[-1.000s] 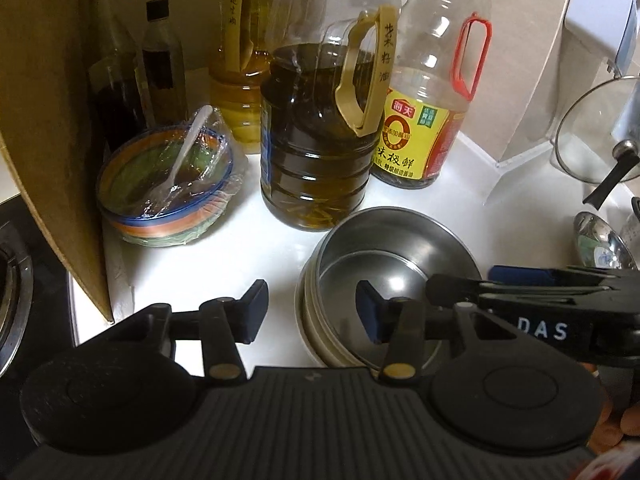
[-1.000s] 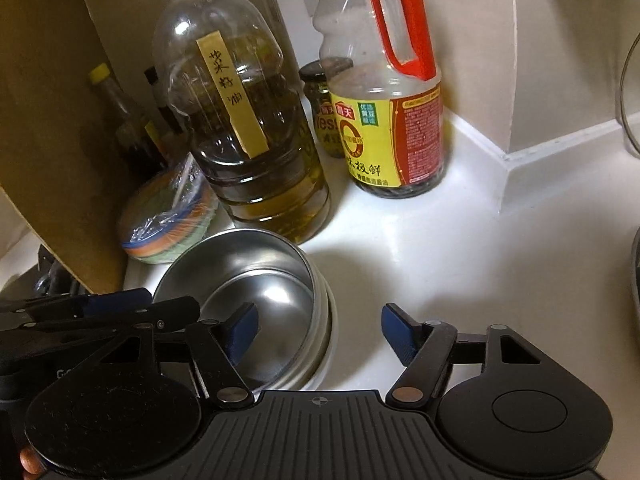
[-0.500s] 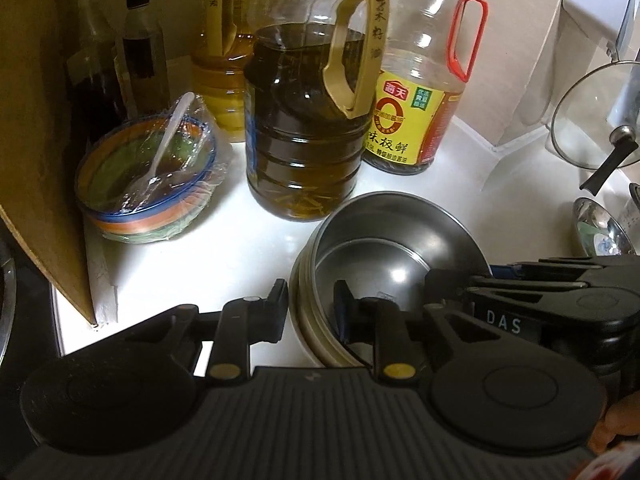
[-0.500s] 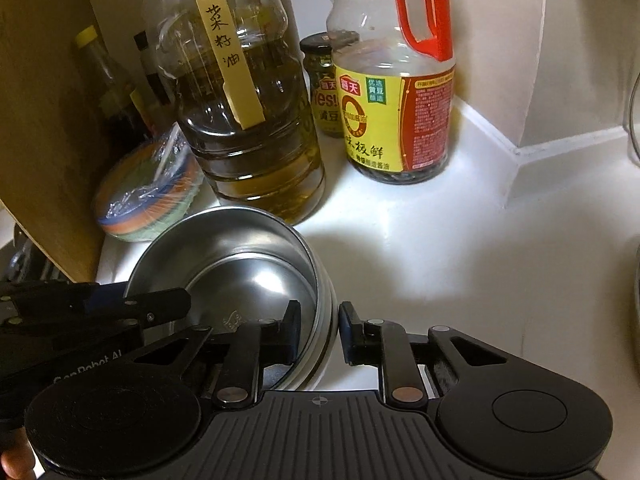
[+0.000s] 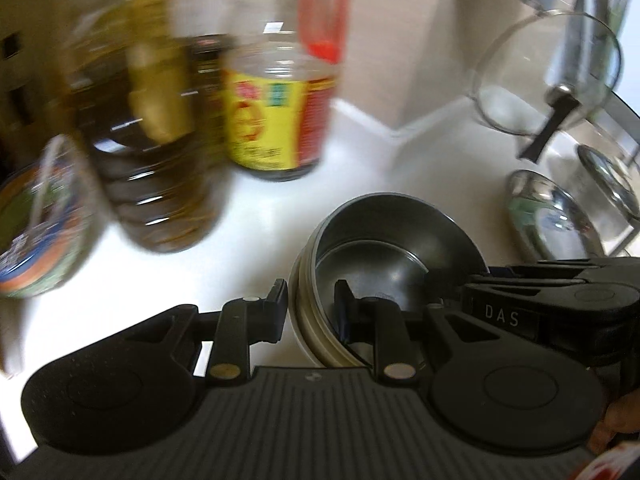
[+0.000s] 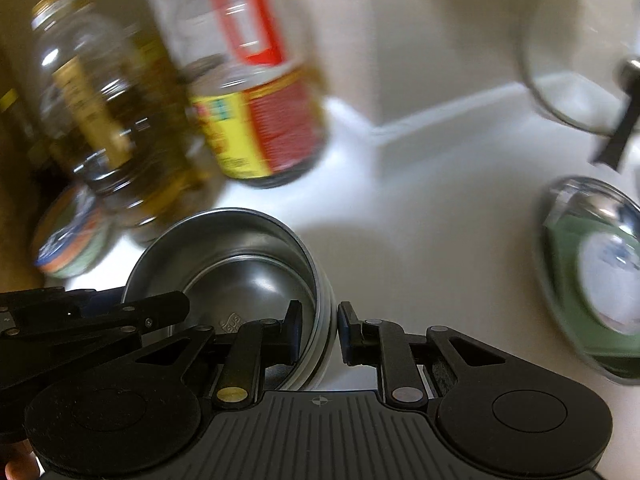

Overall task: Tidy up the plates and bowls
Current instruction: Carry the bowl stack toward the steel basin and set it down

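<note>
At the far left of the white surface [image 5: 256,240] sits a colourful bowl [image 5: 36,232] under plastic wrap, blurred. Next to it stand a big bottle of dark oil [image 5: 160,152] and a yellow-labelled bottle with a red handle [image 5: 276,120]. Just in front of these, near the middle, is the stack of steel bowls [image 5: 400,236], nested one inside another. The left gripper [image 5: 310,312] has its fingers clamped on the stack's left wall, one finger outside and one inside. The right gripper [image 6: 318,330] grips the opposite wall the same way. Further right, well apart from the stack, lie a metal ladle [image 5: 548,216] and a glass pot lid [image 5: 548,68] propped upright; in the right wrist view a glass-lidded green dish [image 6: 592,272] sits at the far right.
</note>
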`<state>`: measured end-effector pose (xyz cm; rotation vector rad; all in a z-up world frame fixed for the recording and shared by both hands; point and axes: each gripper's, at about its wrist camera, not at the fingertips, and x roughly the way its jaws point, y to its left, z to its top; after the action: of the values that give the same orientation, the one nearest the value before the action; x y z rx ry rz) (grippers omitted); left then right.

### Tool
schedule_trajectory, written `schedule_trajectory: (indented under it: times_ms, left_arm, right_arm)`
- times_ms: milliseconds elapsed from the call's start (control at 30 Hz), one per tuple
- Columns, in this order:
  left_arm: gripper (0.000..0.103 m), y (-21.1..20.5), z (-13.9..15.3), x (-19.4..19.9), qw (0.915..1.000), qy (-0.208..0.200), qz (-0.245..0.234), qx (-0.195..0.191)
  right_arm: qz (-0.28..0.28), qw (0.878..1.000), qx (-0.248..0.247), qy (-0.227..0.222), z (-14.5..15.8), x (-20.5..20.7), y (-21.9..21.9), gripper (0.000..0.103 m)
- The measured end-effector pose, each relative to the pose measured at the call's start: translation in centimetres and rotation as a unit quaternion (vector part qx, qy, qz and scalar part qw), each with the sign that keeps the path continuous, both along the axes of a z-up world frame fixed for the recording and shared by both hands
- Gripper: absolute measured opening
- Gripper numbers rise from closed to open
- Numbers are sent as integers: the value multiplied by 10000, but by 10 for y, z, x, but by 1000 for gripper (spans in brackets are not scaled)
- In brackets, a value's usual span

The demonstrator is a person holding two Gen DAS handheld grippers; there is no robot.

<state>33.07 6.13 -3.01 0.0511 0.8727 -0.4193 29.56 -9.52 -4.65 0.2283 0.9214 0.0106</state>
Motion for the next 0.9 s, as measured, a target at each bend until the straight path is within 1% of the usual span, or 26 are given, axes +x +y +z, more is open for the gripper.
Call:
schedule_trajectory:
  times_ms: [200, 400, 600, 733, 800, 833, 867, 900]
  left_arm:
    - [22, -50, 1, 7, 9986, 14, -515, -81]
    - [22, -84, 0, 8, 9967, -17, -801, -88]
    - [22, -98, 0, 8, 9963, -37, -851, -88]
    - [22, -99, 0, 10, 9968, 10, -788, -139]
    - [22, -95, 1, 11, 9971, 56, -711, -249]
    - [22, -94, 4, 9, 9976, 8, -644, -261]
    - [22, -93, 7, 7, 9979, -82, -590, -236]
    - [23, -92, 11, 4, 9981, -177, -554, -208]
  right_arm:
    - [-622, 9980, -34, 50, 2, -12, -49, 19]
    - [-1005, 9949, -54, 76, 5, -23, -83, 19]
    - [-1103, 9939, -34, 66, 4, -28, -96, 19]
    - [-1064, 9943, -27, 59, 4, -29, -99, 19]
    - [-1061, 9943, 58, 23, 4, -30, -101, 20]
    - [-1052, 9944, 105, -30, 6, -32, -103, 21]
    - [-1018, 9946, 142, -111, 8, -35, -104, 23]
    - [-968, 9950, 168, -195, 11, -37, -105, 28]
